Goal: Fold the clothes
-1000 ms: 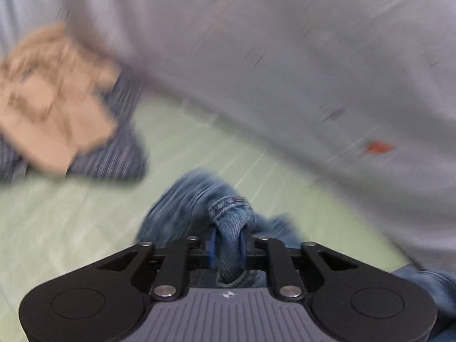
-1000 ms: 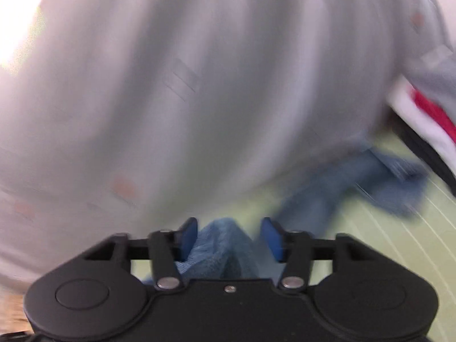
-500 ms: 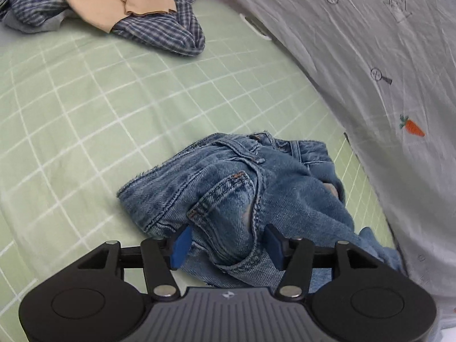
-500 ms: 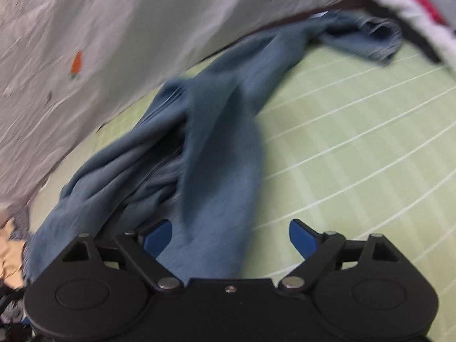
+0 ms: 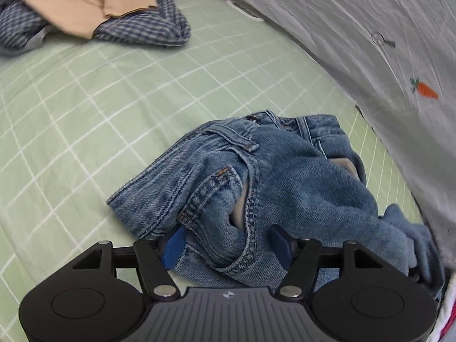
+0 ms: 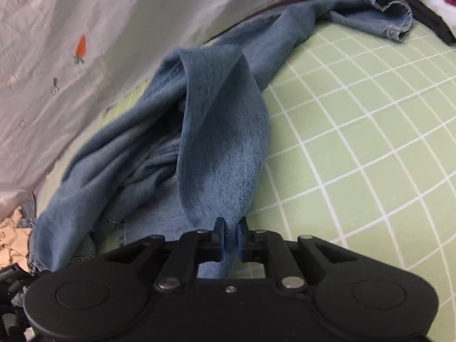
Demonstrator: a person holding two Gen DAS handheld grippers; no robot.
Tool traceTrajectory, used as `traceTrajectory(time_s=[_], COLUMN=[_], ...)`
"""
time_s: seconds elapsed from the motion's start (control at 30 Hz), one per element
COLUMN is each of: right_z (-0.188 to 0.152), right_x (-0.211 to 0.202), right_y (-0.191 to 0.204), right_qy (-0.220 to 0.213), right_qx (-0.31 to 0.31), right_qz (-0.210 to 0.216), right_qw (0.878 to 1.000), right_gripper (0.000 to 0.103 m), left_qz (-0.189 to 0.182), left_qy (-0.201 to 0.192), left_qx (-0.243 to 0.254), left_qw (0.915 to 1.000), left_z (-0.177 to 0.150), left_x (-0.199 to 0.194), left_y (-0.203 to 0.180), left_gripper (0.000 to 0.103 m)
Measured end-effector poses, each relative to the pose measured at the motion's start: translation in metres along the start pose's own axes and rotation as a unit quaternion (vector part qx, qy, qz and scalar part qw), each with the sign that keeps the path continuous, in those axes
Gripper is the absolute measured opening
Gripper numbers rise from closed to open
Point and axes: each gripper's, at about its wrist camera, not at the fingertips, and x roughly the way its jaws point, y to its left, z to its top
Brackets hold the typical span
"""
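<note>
1. We see crumpled blue denim jeans [image 5: 256, 176] lying on the green checked bed sheet [image 5: 85, 108].
2. Our left claw [image 5: 228, 245] gapes, straddling the pocket.
3. Our right claw [image 6: 230, 236] pinches a jeans fold.

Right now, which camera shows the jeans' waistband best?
The left wrist view: the waistband, with belt loop and pocket, lies in plain sight beyond the open left gripper. The right wrist view shows only leg fabric pinched in the right gripper.
</note>
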Motion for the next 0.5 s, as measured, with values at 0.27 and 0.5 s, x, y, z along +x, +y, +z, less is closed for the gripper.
traceTrajectory(time_s=[0.27, 0.5], right_z=[0.05, 0.119], right_x=[-0.093, -0.097], right_y=[-0.006, -0.003], right_qy=[-0.14, -0.218], right_qx=[-0.063, -0.175], right_qz=[-0.094, -0.238], right_qw=[0.984, 0.93], right_gripper=[0.006, 0.016], left_qz=[0.001, 0.02], left_qy=[0.019, 0.01], left_qx=[0.021, 0.038], left_qw=[0.9996, 0.999], left_z=[0.011, 0.009], left_x=[0.006, 0.01], left_y=[-0.002, -0.011], left_gripper=[0.067, 0.071])
